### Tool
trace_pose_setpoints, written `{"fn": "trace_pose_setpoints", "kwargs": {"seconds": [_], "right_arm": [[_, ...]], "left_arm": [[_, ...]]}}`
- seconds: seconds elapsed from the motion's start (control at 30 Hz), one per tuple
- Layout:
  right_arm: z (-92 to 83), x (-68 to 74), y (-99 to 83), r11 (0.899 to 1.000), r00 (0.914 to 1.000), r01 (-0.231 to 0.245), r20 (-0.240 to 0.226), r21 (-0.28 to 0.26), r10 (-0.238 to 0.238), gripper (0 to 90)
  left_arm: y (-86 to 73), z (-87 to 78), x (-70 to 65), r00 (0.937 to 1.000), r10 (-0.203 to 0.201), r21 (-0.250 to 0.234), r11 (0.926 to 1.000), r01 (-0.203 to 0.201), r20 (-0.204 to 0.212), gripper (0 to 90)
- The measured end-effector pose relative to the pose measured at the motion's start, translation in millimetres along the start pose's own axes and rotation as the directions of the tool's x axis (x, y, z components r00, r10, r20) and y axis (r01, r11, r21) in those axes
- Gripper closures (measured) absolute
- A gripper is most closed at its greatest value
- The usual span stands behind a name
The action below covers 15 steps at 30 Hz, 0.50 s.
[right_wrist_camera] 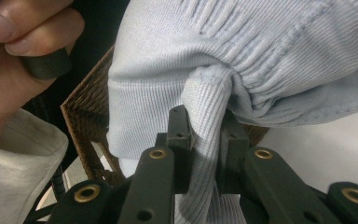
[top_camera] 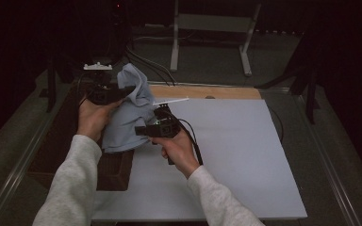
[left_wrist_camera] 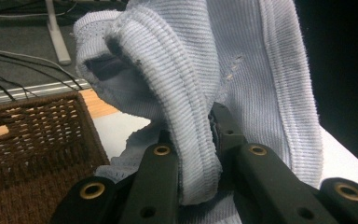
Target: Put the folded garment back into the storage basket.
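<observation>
A pale blue ribbed knit garment (top_camera: 131,108) hangs in the air over the table's left edge, held between both hands. My left gripper (top_camera: 122,90) is shut on its upper part; in the left gripper view a thick ribbed fold (left_wrist_camera: 193,140) is pinched between the black jaws. My right gripper (top_camera: 143,129) is shut on a lower fold (right_wrist_camera: 204,154) of the same garment (right_wrist_camera: 242,51). The cloth drapes down to the basket.
A brown wicker basket (left_wrist_camera: 32,135) stands at the left, beside the white table board (top_camera: 226,155). A wooden strip (top_camera: 207,92) runs along the board's far edge. A metal stand (top_camera: 212,28) and cables (top_camera: 146,63) lie on the floor beyond.
</observation>
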State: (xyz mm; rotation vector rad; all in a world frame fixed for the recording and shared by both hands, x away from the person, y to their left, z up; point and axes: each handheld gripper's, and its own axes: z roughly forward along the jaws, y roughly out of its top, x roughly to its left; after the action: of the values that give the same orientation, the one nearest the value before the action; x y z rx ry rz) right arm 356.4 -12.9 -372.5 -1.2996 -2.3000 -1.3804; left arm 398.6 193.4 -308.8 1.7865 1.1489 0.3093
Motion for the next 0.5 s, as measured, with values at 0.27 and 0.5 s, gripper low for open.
{"fn": "trace_pose_setpoints", "kwargs": {"seconds": [0.27, 0.5], "right_arm": [[5.8, 6.8, 2.9, 1.000, 0.9999, 0.010, -0.006, 0.005, -0.010, 79.4], [10.5, 11.5, 3.7, 1.000, 0.9999, 0.013, -0.011, 0.007, -0.013, 79.4]], "left_arm": [[-0.7, -5.9, 4.0, 1.0000, -0.001, -0.005, 1.0000, 0.001, -0.008, 82.8], [-2.3, -9.2, 6.3, 0.9999, -0.001, -0.008, 1.0000, 0.001, -0.011, 82.8]]}}
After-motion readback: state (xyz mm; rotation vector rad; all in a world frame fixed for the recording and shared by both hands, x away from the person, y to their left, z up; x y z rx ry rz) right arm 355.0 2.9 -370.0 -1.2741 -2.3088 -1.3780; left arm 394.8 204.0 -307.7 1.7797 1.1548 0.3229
